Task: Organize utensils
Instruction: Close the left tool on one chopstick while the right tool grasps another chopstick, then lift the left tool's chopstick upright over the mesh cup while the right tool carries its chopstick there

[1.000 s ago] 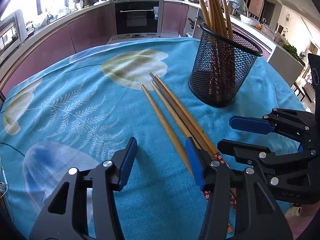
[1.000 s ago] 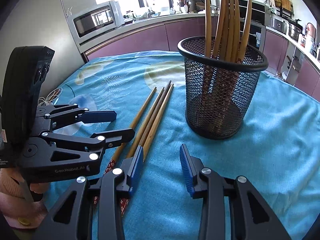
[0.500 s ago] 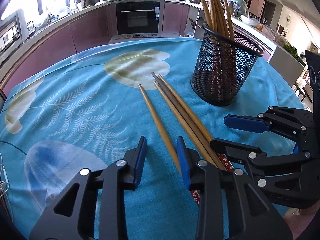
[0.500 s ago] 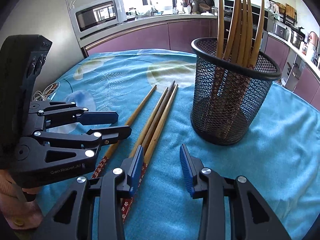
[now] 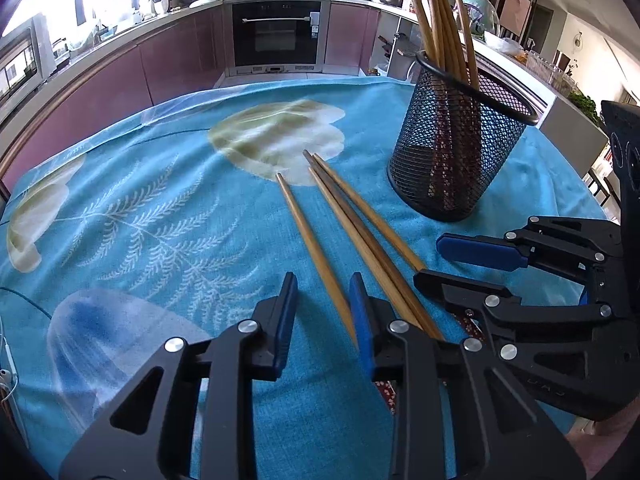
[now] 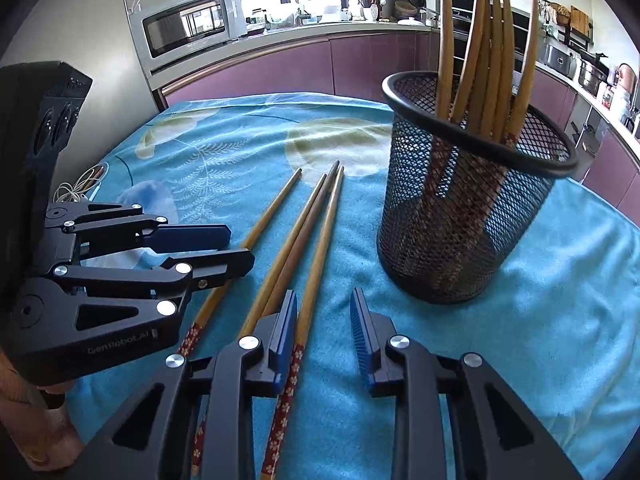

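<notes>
Several wooden chopsticks [image 5: 344, 220] with red flowered ends lie on the blue tablecloth; they also show in the right wrist view [image 6: 296, 240]. A black mesh holder [image 5: 456, 152] stands upright with several chopsticks in it, also in the right wrist view [image 6: 464, 208]. My left gripper [image 5: 324, 312] is open and empty, its jaws on either side of the leftmost single chopstick [image 5: 316, 248]. My right gripper [image 6: 324, 328] is open and empty, low over the rightmost chopstick [image 6: 320, 248]. Each gripper appears in the other's view: the right one [image 5: 460, 260] and the left one [image 6: 236, 246].
The round table [image 5: 120, 208] carries a blue leaf-print cloth. A white cable [image 6: 80, 188] lies at its left edge. Kitchen counters, an oven [image 5: 276, 32] and a microwave [image 6: 188, 28] stand behind the table.
My left gripper has narrowed its opening and shifted so the leftmost chopstick lies between its jaws. My right gripper has moved closer to the chopsticks and the holder, still open.
</notes>
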### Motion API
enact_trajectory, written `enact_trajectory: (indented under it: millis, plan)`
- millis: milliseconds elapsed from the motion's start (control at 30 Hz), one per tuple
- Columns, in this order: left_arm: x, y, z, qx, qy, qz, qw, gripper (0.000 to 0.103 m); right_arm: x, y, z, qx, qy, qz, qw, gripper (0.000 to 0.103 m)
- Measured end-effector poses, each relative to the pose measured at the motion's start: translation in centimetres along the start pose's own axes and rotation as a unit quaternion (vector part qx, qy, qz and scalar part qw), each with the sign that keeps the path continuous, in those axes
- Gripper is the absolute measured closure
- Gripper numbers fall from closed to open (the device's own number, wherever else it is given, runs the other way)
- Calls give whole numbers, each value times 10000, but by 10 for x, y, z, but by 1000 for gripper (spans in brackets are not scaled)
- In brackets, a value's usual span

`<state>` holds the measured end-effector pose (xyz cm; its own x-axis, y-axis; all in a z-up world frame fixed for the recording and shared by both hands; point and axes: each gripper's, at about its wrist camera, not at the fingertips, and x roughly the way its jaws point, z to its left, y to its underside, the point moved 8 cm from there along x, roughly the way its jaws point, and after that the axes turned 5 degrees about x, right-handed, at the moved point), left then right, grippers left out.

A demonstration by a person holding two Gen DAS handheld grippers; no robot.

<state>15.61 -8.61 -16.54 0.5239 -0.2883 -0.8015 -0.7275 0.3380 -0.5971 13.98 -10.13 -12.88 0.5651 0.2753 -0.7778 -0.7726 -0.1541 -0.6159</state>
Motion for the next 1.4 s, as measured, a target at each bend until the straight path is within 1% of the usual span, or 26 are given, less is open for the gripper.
enact_trajectory:
  millis: [133, 267, 333, 400, 533, 633, 867, 1067, 1233, 1400]
  plan:
    - [4, -6, 3, -24, -11, 19, 10000, 76, 7, -7, 2, -14, 35, -18, 10000, 81]
    - [8, -12, 5, -44, -54, 22, 10000, 80, 11, -12, 1, 7, 45, -33, 10000, 85]
    - [10, -13, 6, -67, -81, 16, 9999, 81, 12, -14, 0, 44, 24, -32, 10000, 91]
    - [11, -15, 6, -90, -108, 4, 9999, 83, 11, -14, -1, 93, -14, -29, 10000, 95]
    - [11, -14, 8, -170, -133, -14, 9998, 89, 10, -13, -5, 246, -132, -22, 9996, 96]
    - [11, -14, 10, -264, -112, -27, 9996, 90, 7, -13, -8, 374, -196, -24, 9991, 98]
    - [9, -11, 13, -431, -46, -61, 9990, 95, -1, -9, -11, 461, -276, -57, 9985, 98]
    - [2, -8, 13, -467, 55, -104, 9988, 95, -15, -7, -9, 556, -641, -126, 9963, 98]
    - [-13, -9, 12, -439, 143, -231, 9987, 95, -31, -5, -8, 601, -818, -255, 9945, 98]
    - [-34, -16, 6, -389, 401, -445, 9974, 95, -53, -6, -13, 695, -957, -510, 9917, 98]
